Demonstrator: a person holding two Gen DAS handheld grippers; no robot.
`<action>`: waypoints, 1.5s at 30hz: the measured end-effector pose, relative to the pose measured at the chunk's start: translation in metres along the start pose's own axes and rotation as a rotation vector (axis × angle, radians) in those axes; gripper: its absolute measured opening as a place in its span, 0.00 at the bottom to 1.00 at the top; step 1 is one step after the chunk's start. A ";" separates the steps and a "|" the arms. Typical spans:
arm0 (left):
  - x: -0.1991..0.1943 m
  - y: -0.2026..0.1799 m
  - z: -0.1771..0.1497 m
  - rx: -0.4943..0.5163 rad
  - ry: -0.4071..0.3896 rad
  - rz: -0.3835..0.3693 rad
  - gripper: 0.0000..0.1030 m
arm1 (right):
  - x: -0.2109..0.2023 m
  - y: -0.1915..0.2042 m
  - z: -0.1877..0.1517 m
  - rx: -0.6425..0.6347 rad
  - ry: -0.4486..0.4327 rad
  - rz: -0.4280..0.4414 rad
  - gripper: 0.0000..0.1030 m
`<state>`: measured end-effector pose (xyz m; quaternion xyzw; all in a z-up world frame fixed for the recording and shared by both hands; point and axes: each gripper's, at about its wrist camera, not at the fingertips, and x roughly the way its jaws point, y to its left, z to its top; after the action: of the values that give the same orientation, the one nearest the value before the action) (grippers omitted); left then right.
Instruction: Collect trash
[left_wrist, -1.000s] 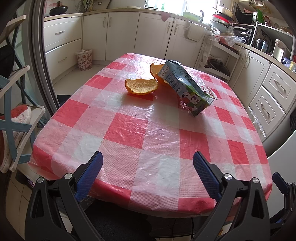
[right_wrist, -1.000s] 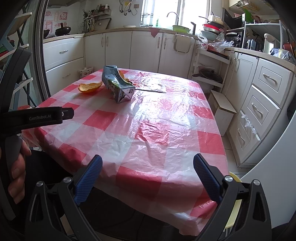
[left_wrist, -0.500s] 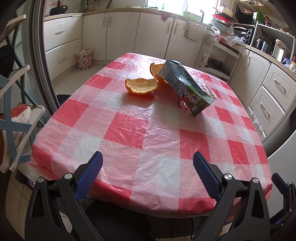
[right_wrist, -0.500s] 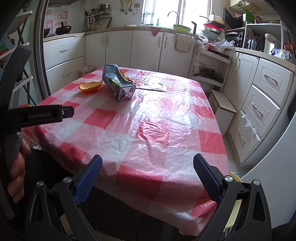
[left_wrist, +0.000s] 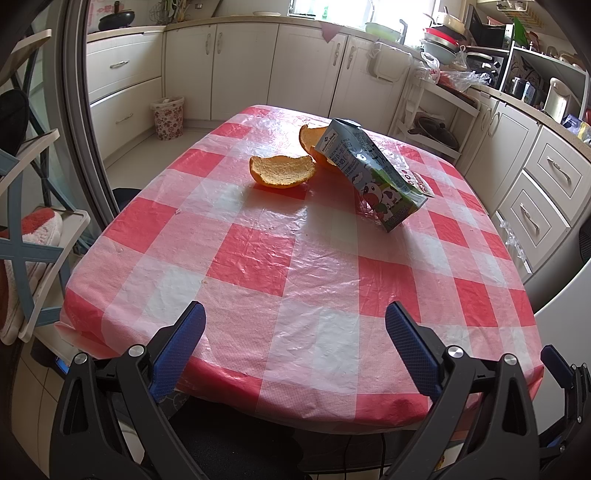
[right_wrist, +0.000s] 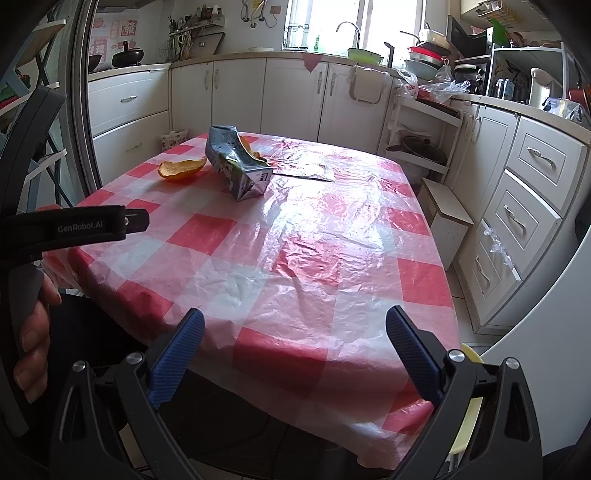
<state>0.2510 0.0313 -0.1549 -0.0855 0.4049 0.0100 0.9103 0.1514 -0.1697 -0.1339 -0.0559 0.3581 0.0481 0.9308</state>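
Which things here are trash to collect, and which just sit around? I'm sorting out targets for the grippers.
Trash to collect: milk carton, front orange peel, second orange peel behind the carton.

Just lying about: floral bin on the floor, checked tablecloth, dishes on the counter.

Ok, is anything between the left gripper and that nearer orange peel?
Nothing visible. Only bare checked tablecloth lies between the open left gripper and the orange peel; the milk carton sits off to the right.

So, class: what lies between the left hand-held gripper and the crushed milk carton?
Nothing: the left wrist view shows only bare red-and-white checked tablecloth between the left hand-held gripper and the crushed milk carton.
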 end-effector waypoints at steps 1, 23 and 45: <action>0.000 0.000 0.000 0.000 0.000 -0.001 0.91 | 0.000 0.000 0.000 -0.001 0.000 0.001 0.92; -0.002 0.000 -0.002 -0.011 0.003 -0.001 0.91 | -0.001 -0.005 0.001 -0.013 0.003 0.003 0.92; -0.001 0.002 0.000 -0.013 0.007 -0.001 0.91 | -0.002 -0.007 0.002 -0.014 0.005 0.004 0.92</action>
<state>0.2505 0.0335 -0.1543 -0.0919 0.4081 0.0120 0.9082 0.1521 -0.1760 -0.1313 -0.0618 0.3604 0.0525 0.9293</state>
